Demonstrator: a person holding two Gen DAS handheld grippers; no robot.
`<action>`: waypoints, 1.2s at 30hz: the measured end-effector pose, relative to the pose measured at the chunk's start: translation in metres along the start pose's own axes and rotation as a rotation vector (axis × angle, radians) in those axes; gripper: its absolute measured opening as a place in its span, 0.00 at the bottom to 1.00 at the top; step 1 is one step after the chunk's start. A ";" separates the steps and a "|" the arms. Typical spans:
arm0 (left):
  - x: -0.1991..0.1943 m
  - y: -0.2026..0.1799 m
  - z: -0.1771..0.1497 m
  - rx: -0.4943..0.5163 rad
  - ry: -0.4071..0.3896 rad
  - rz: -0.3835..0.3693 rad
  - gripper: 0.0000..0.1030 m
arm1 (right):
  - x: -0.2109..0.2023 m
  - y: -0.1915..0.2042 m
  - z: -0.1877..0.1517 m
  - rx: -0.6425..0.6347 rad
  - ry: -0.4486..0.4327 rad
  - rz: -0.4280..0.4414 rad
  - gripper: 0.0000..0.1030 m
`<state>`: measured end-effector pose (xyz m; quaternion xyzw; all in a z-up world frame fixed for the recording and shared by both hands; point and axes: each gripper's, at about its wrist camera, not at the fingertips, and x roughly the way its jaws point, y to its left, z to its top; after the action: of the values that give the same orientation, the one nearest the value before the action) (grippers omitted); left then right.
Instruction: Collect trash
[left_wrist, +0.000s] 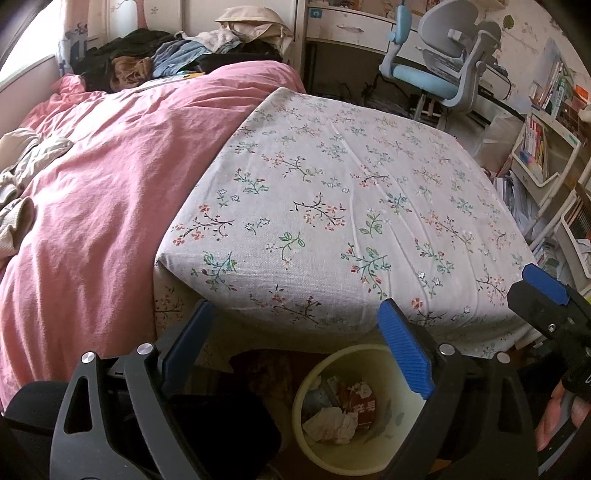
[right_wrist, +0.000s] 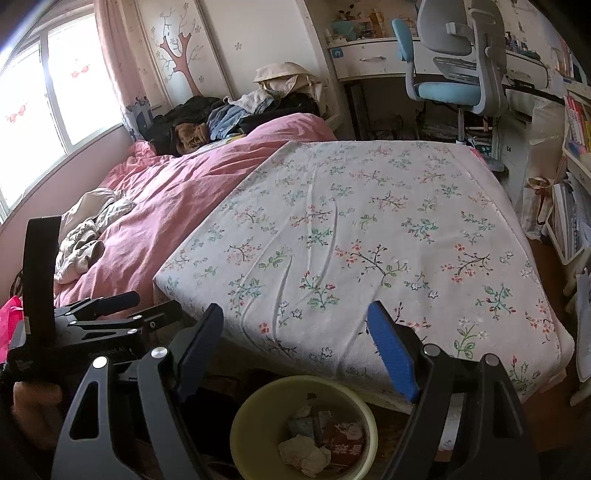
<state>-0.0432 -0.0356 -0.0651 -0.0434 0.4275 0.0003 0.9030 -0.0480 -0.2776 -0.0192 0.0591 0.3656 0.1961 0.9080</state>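
Observation:
A pale yellow waste bin stands on the floor at the foot of the bed. Inside it lie a crumpled white tissue, a red printed packet and other scraps. My left gripper hangs above the bin, open, with nothing between its blue pads. From the right wrist view the same bin sits below my right gripper, also open and empty; the tissue and red packet show inside. One blue pad of the right gripper pokes in at the left view's right edge.
The bed fills the scene ahead, with a floral sheet and a pink duvet on its left half. Clothes are piled at the head. A blue desk chair and a bookshelf stand to the right.

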 end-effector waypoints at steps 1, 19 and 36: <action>0.000 0.000 0.000 -0.001 0.000 0.000 0.86 | 0.000 0.000 0.000 0.000 0.000 -0.001 0.75; 0.001 0.002 0.000 0.004 0.002 0.011 0.88 | 0.001 0.000 0.000 -0.003 0.003 -0.004 0.75; 0.003 0.005 0.002 -0.018 0.012 0.046 0.89 | 0.001 -0.003 -0.002 -0.003 -0.015 -0.018 0.77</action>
<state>-0.0395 -0.0303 -0.0668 -0.0419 0.4338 0.0246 0.8997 -0.0477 -0.2798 -0.0216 0.0562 0.3589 0.1880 0.9125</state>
